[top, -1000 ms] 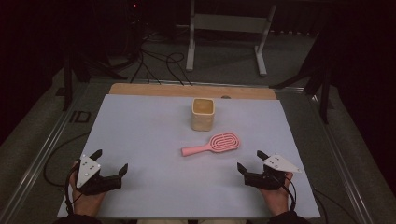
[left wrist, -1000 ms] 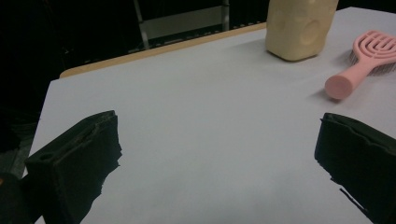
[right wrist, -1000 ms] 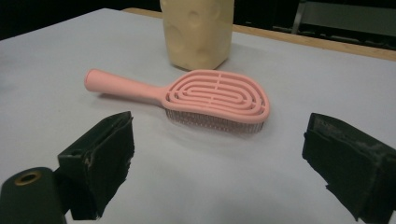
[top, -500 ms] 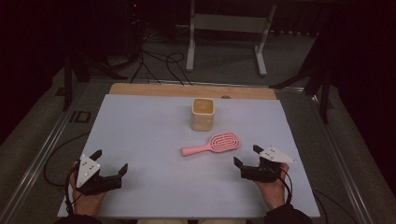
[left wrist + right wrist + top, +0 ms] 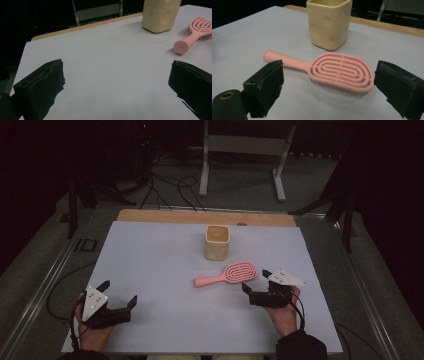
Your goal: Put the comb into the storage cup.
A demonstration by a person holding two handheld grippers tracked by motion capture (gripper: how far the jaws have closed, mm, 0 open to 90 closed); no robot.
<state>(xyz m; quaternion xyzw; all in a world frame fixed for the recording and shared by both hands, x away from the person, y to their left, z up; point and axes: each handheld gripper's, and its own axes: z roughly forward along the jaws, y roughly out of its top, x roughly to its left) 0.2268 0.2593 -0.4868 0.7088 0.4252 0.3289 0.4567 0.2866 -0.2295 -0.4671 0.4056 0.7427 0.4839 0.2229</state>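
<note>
A pink hairbrush (image 5: pixel 227 274) lies bristles down on the pale table, its handle pointing left. Behind it stands a cream square cup (image 5: pixel 217 242). My right gripper (image 5: pixel 256 281) is open just right of the brush head, jaws aimed at it. In the right gripper view the hairbrush (image 5: pixel 332 70) lies between and just beyond the two wide jaws, with the cup (image 5: pixel 328 23) behind. My left gripper (image 5: pixel 118 295) rests open at the table's near left corner. In the left gripper view the cup (image 5: pixel 160 13) and brush handle (image 5: pixel 186 42) sit far to the right.
The pale sheet (image 5: pixel 160 270) covers a wooden tabletop whose bare strip (image 5: pixel 200 216) shows at the far edge. A metal stand (image 5: pixel 240 155) and loose cables (image 5: pixel 165 185) are on the dark floor beyond.
My right gripper has moved forward and left, closing in on the brush head. The left gripper has stayed in place.
</note>
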